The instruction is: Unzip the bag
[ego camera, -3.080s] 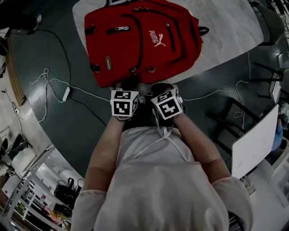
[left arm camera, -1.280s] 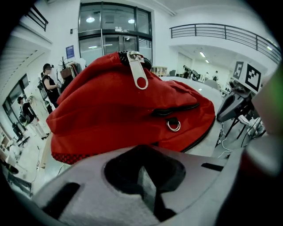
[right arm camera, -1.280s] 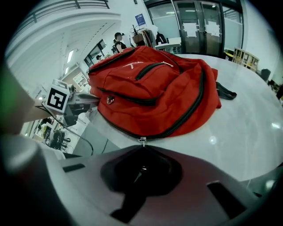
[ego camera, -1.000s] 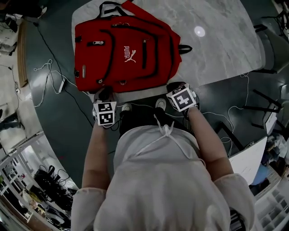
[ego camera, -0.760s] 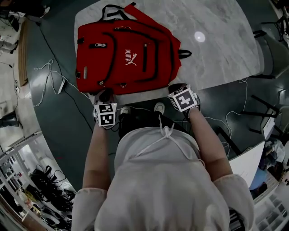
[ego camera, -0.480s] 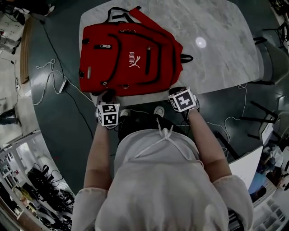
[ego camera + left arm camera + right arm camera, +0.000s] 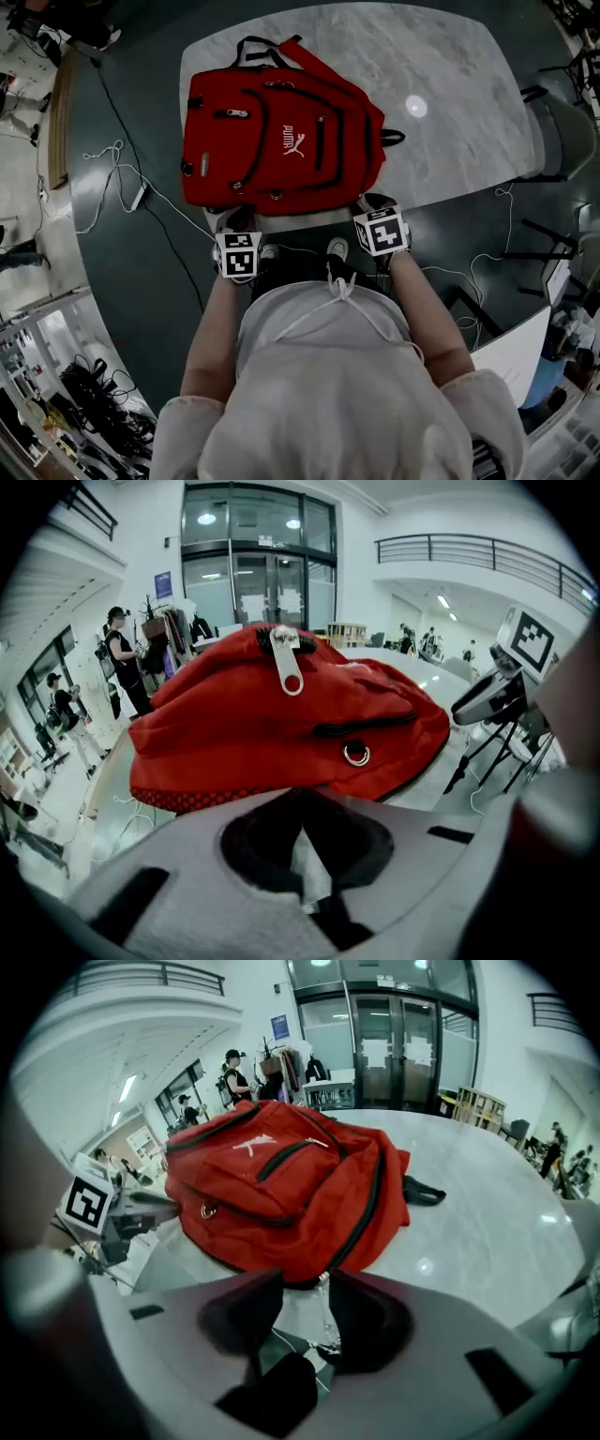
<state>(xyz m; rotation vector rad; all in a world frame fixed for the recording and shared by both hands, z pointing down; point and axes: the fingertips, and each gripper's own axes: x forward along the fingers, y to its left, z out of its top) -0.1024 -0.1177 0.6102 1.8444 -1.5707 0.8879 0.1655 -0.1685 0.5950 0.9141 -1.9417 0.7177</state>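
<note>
A red backpack [image 7: 281, 141] lies flat on the marble table [image 7: 450, 84], its straps at the far end. My left gripper [image 7: 230, 223] sits at the bag's near left corner, and in the left gripper view its pads [image 7: 258, 841] meet at the tips with nothing between them. A silver zipper pull [image 7: 289, 663] hangs on top of the bag [image 7: 281, 724]. My right gripper [image 7: 371, 202] is at the near right corner. Its jaws [image 7: 307, 1286] are opening, and a thin metal zipper pull [image 7: 325, 1309] dangles in the gap from the bag's [image 7: 281, 1185] black zipper line.
White cables [image 7: 112, 178] trail over the dark floor to the left of the table. Chairs [image 7: 562, 56] stand at the right and a white board [image 7: 520, 319] leans at the lower right. A tripod [image 7: 487, 752] and several people stand in the hall beyond.
Three seconds ago both grippers sat side by side at the middle of the bag's near edge; they have spread to its two near corners. Over the last second they keep those places.
</note>
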